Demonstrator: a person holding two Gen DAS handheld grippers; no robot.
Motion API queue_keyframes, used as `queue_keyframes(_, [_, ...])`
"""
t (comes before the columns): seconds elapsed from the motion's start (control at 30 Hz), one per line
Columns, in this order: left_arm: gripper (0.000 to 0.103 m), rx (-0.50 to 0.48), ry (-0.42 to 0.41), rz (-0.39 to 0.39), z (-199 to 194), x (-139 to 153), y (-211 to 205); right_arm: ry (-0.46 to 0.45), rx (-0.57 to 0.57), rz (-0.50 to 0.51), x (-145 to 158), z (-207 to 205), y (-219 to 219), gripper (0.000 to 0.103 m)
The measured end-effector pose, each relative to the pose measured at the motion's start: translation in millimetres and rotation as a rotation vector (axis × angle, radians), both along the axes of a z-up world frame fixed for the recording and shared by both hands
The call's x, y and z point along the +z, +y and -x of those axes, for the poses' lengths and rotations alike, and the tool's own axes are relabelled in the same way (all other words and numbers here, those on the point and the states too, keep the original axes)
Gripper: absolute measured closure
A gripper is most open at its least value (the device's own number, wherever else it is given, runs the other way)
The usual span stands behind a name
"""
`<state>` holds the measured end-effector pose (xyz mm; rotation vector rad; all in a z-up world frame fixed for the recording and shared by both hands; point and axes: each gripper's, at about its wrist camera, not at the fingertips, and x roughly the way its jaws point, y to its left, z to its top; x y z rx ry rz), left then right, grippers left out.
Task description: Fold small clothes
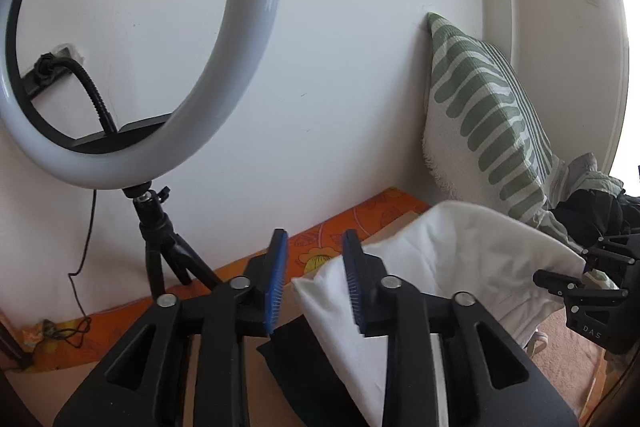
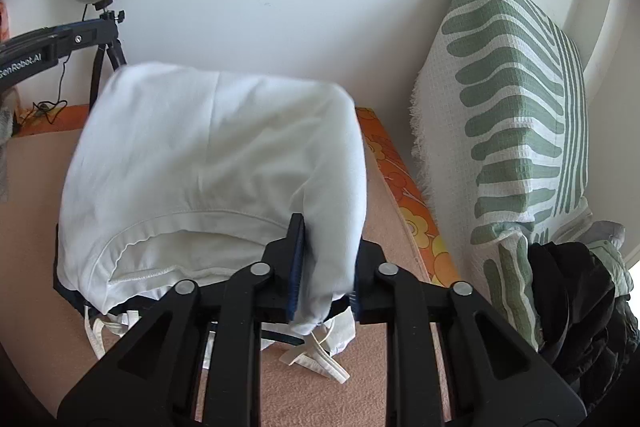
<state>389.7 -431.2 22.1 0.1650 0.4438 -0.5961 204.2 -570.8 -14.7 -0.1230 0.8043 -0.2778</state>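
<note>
A white garment [image 2: 208, 163] is lifted above the peach surface [image 2: 36, 267], with its hem and white straps hanging below. My right gripper [image 2: 324, 267] is shut on the garment's right edge, cloth bunched between the blue pads. In the left wrist view the same white garment [image 1: 440, 259] hangs to the right. My left gripper [image 1: 316, 279] is open; the cloth's corner lies against the inner side of its right finger [image 1: 354, 283], not pinched. A black cloth [image 1: 304, 367] lies under the garment. The right gripper also shows in the left wrist view [image 1: 576, 279] at the garment's far edge.
A green-and-white striped pillow [image 2: 516, 115] leans on the white wall at the right. Dark clothes [image 2: 580, 299] are piled beside it. A ring light on a black tripod [image 1: 132, 75] stands at the left on an orange floral sheet [image 1: 340, 235]. Its cable [image 1: 80, 291] trails down.
</note>
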Motion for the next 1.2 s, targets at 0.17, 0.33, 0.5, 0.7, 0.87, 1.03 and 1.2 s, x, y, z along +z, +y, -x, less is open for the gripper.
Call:
queue_keyframes(0.17, [0.032, -0.030, -0.013, 0.010, 9, 7, 8, -0.020, -0.016, 0.056, 5, 5, 7, 0.032])
queue_keyframes(0.33, [0.021, -0.029, 0.007, 0.012, 18, 10, 15, -0.035, -0.019, 0.040, 13, 10, 10, 0.031])
queue_keyframes(0.5, [0.021, -0.036, 0.008, -0.003, 34, 18, 22, -0.072, -0.036, 0.024, 31, 21, 15, 0.025])
queue_keyframes(0.7, [0.019, -0.031, -0.019, -0.005, 62, 36, 41, -0.131, -0.065, 0.005, 60, 44, 26, 0.019])
queue_keyframes(0.87, [0.018, -0.024, -0.028, 0.013, 89, 52, 65, -0.177, -0.067, 0.013, 83, 65, 46, 0.010])
queue_keyframes(1.03, [0.016, -0.014, -0.069, 0.027, 119, 69, 91, -0.206, -0.054, 0.018, 102, 87, 72, 0.006])
queue_keyframes(1.2, [0.013, -0.013, -0.082, 0.061, 150, 85, 119, -0.239, -0.045, 0.013, 115, 112, 100, 0.003])
